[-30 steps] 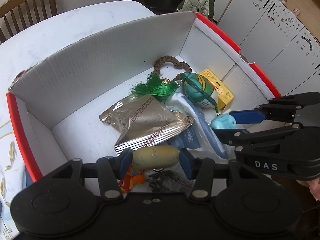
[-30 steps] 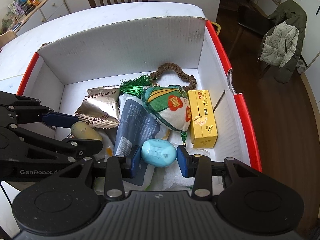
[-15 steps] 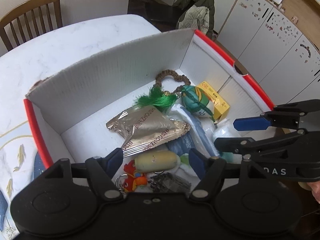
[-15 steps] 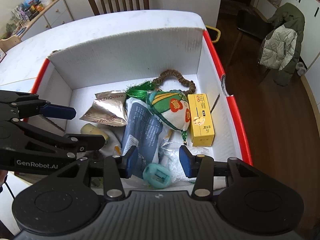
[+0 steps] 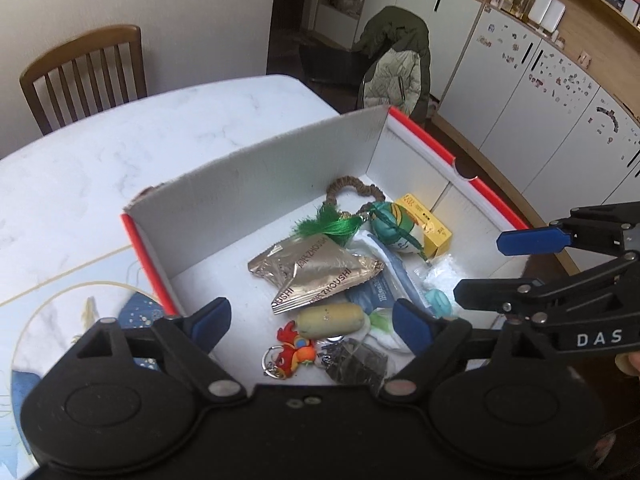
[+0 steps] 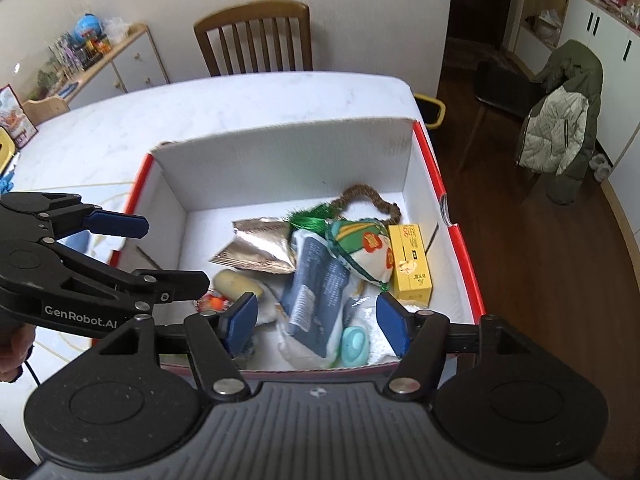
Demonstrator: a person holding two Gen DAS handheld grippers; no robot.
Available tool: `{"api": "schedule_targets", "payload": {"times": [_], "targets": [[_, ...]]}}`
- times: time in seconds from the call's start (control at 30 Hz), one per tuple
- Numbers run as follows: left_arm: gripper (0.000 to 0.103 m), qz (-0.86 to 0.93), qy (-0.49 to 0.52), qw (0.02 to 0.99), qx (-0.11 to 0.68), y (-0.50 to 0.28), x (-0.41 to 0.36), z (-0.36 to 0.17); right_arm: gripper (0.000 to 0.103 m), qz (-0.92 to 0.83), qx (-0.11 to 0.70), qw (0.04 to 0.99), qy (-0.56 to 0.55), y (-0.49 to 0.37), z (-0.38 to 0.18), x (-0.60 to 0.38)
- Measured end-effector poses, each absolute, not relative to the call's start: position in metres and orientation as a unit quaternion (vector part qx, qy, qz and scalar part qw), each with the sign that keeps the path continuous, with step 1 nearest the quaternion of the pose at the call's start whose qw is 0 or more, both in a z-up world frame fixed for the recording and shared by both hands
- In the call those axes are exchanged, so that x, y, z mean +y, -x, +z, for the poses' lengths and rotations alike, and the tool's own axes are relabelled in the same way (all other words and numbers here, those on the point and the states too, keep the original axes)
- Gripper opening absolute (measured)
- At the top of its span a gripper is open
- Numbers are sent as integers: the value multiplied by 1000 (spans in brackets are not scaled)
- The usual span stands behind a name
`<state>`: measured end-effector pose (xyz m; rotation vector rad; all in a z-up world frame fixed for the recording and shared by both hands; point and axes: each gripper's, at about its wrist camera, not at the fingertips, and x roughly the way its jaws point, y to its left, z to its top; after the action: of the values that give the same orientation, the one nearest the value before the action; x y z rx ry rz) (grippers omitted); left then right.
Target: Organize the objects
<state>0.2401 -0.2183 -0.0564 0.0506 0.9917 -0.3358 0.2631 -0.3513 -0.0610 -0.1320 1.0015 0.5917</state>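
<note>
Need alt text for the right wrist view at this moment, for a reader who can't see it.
The right gripper hangs open and empty over a white, red-edged cardboard box on a marble table. Inside lie a yellow carton, a foil packet, a green tassel and a small blue case. The left gripper, also open, reaches in from the left.

The box (image 6: 456, 240) sits on the counter (image 6: 240, 108), mid frame. In it, the small carton (image 6: 410, 264) lies far right, the foil bag (image 6: 260, 248) left, the chair (image 6: 256, 36) behind
</note>
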Motion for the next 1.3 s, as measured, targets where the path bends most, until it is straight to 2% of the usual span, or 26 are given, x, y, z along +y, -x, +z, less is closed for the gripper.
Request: {"api": "schedule_targets", "payload": {"times": [0.33, 0.4, 0.57, 0.83, 1.3], "targets": [[99, -170, -22, 889, 425, -208, -194, -33, 69, 277, 419, 864, 28, -224, -31, -353], [102, -180, -20, 893, 411, -200, -187, -27, 75, 276, 399, 874, 27, -212, -24, -350], [103, -192, -23, 903, 382, -180, -168, -14, 83, 271, 350, 896, 30, -175, -2, -336], [103, -223, -39, 904, 362, -153, -139, 3, 85, 244, 320, 915, 4, -122, 15, -315], [103, -256, -76, 903, 337, -98, -107, 10, 86, 209, 315, 926, -20, -47, 20, -289]]}}
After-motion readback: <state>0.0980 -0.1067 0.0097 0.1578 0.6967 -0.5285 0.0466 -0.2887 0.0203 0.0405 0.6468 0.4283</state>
